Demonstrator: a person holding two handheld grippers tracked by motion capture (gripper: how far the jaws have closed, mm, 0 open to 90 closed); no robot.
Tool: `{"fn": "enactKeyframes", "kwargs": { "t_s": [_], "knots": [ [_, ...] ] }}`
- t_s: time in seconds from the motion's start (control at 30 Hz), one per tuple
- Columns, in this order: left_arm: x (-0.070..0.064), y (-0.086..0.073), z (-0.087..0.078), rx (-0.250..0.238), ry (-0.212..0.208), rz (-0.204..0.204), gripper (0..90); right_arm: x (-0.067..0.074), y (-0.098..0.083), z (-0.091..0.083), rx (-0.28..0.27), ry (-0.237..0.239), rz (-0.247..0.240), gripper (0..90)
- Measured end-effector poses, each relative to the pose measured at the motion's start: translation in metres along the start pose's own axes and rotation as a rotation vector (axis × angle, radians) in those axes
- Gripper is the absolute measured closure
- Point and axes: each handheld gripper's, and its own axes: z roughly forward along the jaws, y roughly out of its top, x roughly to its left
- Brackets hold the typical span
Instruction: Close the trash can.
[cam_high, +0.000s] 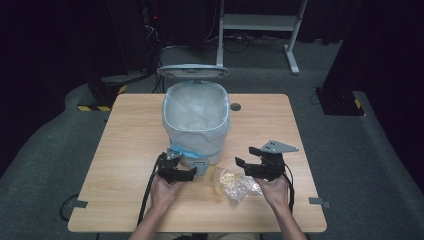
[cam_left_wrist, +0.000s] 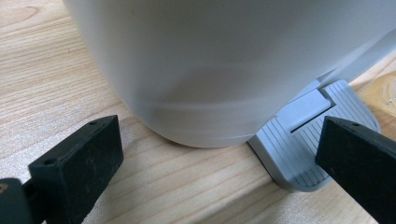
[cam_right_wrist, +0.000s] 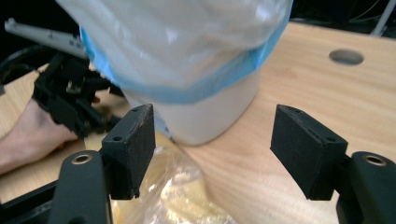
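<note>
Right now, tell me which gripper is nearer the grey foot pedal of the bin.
Left. The left gripper sits right at the foot pedal, jaws open in front of it. The right gripper is farther off to the side, open above the crumpled clear bag.

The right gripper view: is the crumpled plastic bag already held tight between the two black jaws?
No. The right gripper has its jaws wide apart, and the crumpled plastic bag lies on the table below them, unpressed.

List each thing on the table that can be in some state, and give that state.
Pedal bin: lid up, lined with a bag.
Pedal: under the left tongs, which are open.
Clear wrapper: crumpled, lying on the table.
Right tongs: open, nothing between them.
</note>
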Motion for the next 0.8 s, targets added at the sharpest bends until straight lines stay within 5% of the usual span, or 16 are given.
{"fn": "enactKeyframes", "kwargs": {
  "t_s": [0.33, 0.8],
  "knots": [
    [0.0, 0.0, 0.0, 0.0, 0.0, 0.0, 0.9, 0.007, -0.034, 0.006, 0.05, 0.017, 0.021, 30.0],
    [0.0, 0.0, 0.0, 0.0, 0.001, -0.001, 0.8, 0.029, -0.065, 0.023, 0.157, 0.064, -0.032, 30.2]
  ]
}}
